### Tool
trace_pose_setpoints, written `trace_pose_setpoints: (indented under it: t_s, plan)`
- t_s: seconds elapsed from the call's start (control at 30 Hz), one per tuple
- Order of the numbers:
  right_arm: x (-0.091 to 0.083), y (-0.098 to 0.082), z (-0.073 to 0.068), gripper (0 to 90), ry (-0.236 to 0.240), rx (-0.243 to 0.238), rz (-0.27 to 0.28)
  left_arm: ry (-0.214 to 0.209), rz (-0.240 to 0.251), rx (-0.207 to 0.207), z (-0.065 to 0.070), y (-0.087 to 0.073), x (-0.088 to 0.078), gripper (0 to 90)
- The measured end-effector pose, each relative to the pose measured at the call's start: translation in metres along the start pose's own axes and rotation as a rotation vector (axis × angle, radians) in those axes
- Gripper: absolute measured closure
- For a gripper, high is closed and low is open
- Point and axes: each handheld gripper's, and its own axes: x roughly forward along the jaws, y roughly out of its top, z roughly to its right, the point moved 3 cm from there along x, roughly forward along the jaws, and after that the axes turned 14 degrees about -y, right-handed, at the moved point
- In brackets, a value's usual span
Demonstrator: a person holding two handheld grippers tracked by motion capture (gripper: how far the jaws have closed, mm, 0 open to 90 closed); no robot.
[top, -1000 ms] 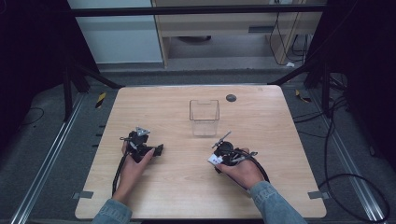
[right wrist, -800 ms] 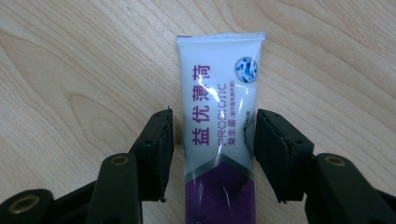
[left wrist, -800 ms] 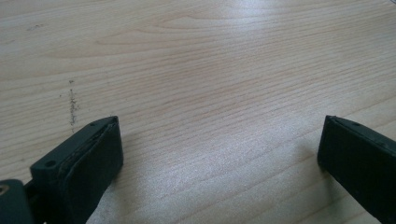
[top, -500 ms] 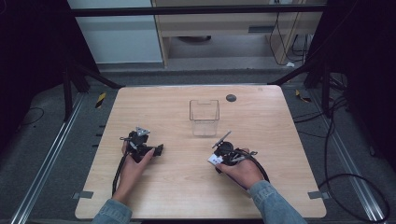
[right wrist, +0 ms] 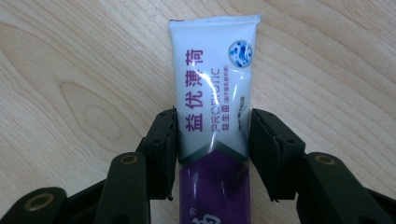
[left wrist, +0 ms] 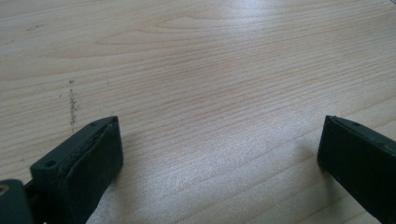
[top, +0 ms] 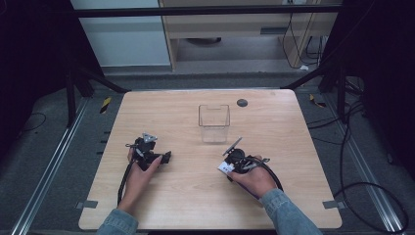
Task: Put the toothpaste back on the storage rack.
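Little has shifted on the table since a second ago: both hands sit where they were, but the right gripper (right wrist: pixel 212 149) has just been closing its jaws around the white-and-purple tube (right wrist: pixel 212 102). Its pads now meet the tube's two sides (the left one touching, the right perhaps a hair off), so I judge the grip nearly made and a lift toward the clear box (top: pixel 214 122) the likely next step. One tube lies flat on the wooden table (top: pixel 195 196) at the near right, well apart from the one box. Jaws of the left gripper (left wrist: pixel 219 154) stand wide over bare wood. Two grippers, one dark round spot (top: pixel 242 103).
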Motion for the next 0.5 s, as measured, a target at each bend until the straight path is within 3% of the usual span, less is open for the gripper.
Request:
trace_pose_setpoints:
  t_s: [0.2, 0.5]
  plan:
    - [0.0005, 0.0011, -0.0011, 54.3, -0.017, -0.024, -0.005, 0.0, 0.0, 0.0, 0.0, 0.0, 0.0, 0.0]
    - [-0.0002, 0.0015, -0.0007, 58.5, -0.017, -0.024, -0.01, 0.0, 0.0, 0.0, 0.0, 0.0, 0.0, 0.0]
